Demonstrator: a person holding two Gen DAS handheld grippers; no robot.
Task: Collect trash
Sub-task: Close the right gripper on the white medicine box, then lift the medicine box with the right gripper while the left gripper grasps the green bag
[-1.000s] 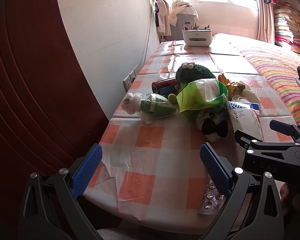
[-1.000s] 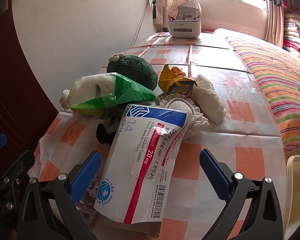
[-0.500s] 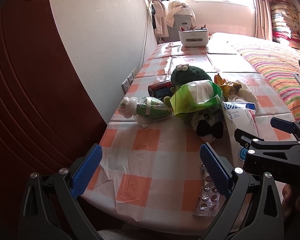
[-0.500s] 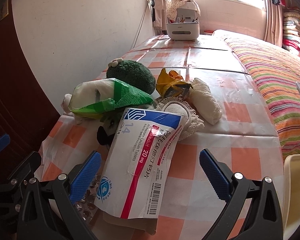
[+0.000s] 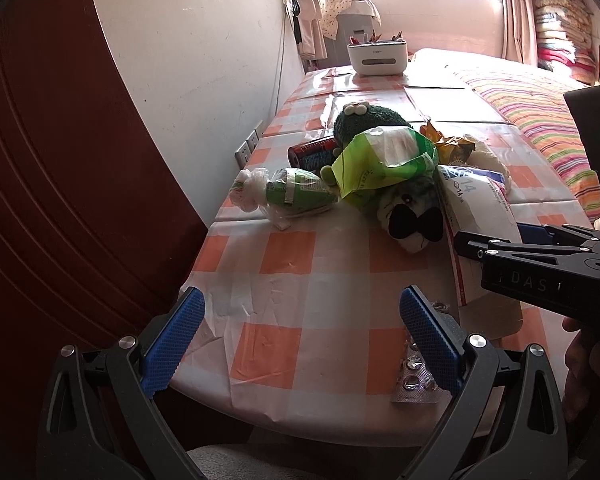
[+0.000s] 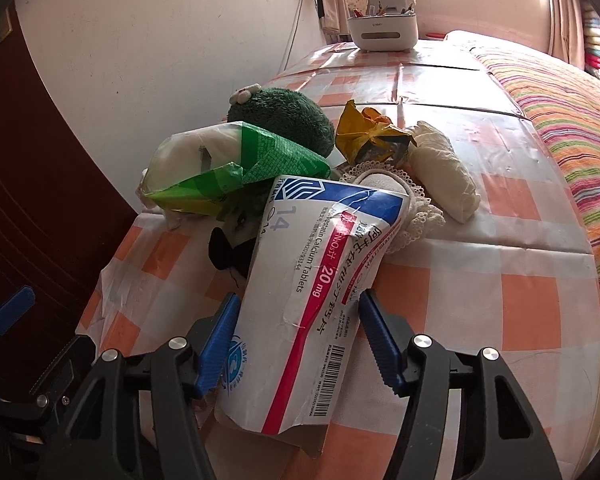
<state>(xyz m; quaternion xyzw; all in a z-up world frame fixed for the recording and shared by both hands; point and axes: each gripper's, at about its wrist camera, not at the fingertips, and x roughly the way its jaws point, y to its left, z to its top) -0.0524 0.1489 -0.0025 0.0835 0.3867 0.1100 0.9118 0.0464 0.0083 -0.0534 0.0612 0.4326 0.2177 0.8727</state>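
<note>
A white, blue and red tablet box (image 6: 312, 280) lies on the checked tablecloth (image 6: 480, 312), leaning on a pile of litter. My right gripper (image 6: 300, 320) is closing on its near end; both blue pads touch its sides and the card bows. The box (image 5: 476, 200) and the right gripper (image 5: 496, 236) also show in the left wrist view. My left gripper (image 5: 300, 332) stands open over the table's near edge, nothing between its fingers. A foil blister pack (image 5: 416, 376) lies by its right finger. The pile holds a green plastic bag (image 6: 228, 164), a yellow wrapper (image 6: 368, 136) and a red can (image 5: 312, 152).
A green plush toy (image 6: 284, 116), a black-and-white plush toy (image 5: 412, 220), a lace-edged slipper (image 6: 400, 196) and a white cloth roll (image 6: 444, 168) mix with the litter. A tied green packet (image 5: 296, 192) lies left. A white organiser (image 5: 378, 58) stands far back. A striped bed (image 5: 540, 108) runs along the right.
The right gripper's jaws have come in from wide open onto the sides of the tablet box. The left gripper has stayed open and nearly still.
</note>
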